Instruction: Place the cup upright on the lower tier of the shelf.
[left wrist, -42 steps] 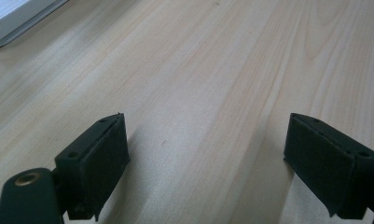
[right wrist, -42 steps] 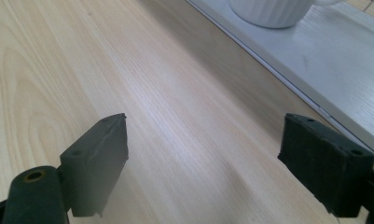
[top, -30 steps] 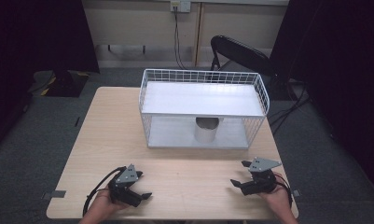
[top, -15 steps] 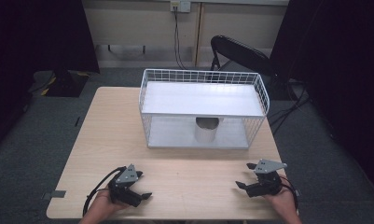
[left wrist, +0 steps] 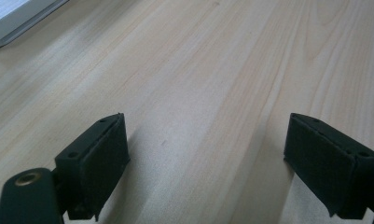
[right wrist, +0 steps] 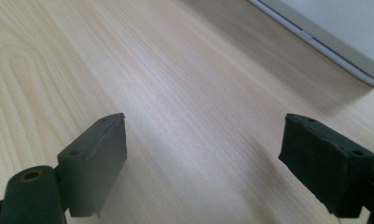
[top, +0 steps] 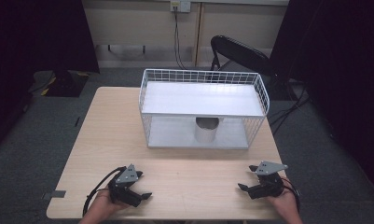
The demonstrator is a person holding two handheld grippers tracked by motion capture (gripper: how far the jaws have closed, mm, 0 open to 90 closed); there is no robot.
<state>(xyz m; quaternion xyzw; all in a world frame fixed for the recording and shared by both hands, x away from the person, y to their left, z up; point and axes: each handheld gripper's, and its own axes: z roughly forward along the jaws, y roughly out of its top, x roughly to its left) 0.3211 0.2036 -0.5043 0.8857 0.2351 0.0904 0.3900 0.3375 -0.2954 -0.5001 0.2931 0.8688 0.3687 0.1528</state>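
Note:
A white wire basket rack (top: 264,95) with two shelves stands at the far middle of the wooden table (top: 110,130). A grey cylinder-shaped cup (top: 206,129) sits on its lower shelf. My left gripper (top: 140,197) rests low at the table's front left, open, nothing between its jaws. My right gripper (top: 248,187) rests at the front right, also open and empty. In the left gripper view the gripper (left wrist: 205,158) looks over bare wood, with the rack's base corner (left wrist: 12,18) at top left. The right gripper view shows its gripper (right wrist: 203,158) and the rack's base edge (right wrist: 334,42).
A black folding chair (top: 240,53) stands behind the table's far right. Cables (top: 287,112) trail on the carpet to the right. A dark stand base (top: 58,81) sits on the floor at far left. A wall socket (top: 180,5) is at the back.
My right gripper has moved back toward the table's front edge and slightly right. The left gripper has barely shifted.

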